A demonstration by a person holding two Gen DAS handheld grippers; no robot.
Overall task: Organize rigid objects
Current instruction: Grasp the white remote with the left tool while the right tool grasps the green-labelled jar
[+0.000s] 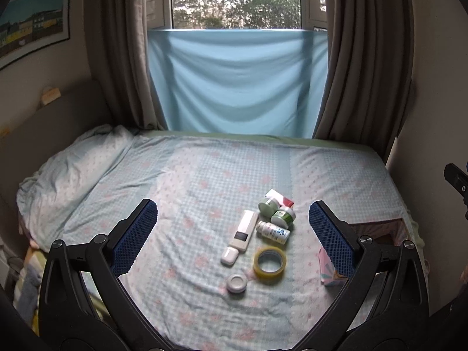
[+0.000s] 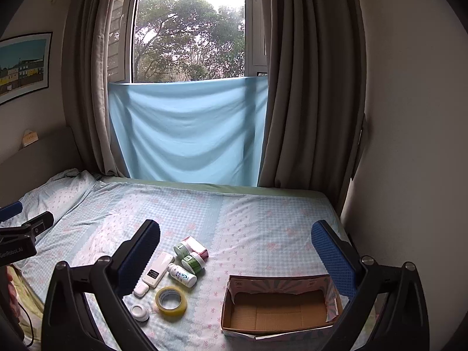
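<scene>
Small items lie grouped on the bed: a yellow tape roll (image 1: 269, 261) (image 2: 171, 300), a white remote (image 1: 243, 230) (image 2: 158, 269), a white earbud case (image 1: 229, 256) (image 2: 141, 289), a small round white jar (image 1: 237, 283) (image 2: 139, 312), a white bottle lying on its side (image 1: 273, 232) (image 2: 182, 275), two green-lidded jars (image 1: 268, 206) (image 1: 283, 216) (image 2: 193, 261), and a red-and-white box (image 1: 280, 197) (image 2: 198, 246). An empty open cardboard box (image 2: 276, 307) (image 1: 377, 231) sits to their right. My left gripper (image 1: 234, 228) hovers open above the items. My right gripper (image 2: 235, 256) is open over the box's left side.
The bed (image 2: 263, 219) has a light blue checked sheet and a rumpled pillow (image 1: 67, 175) at the left. A blue cloth (image 2: 187, 128) hangs over the window between brown curtains. A wall (image 2: 409, 175) stands close on the right. The other gripper's body shows at each view's edge.
</scene>
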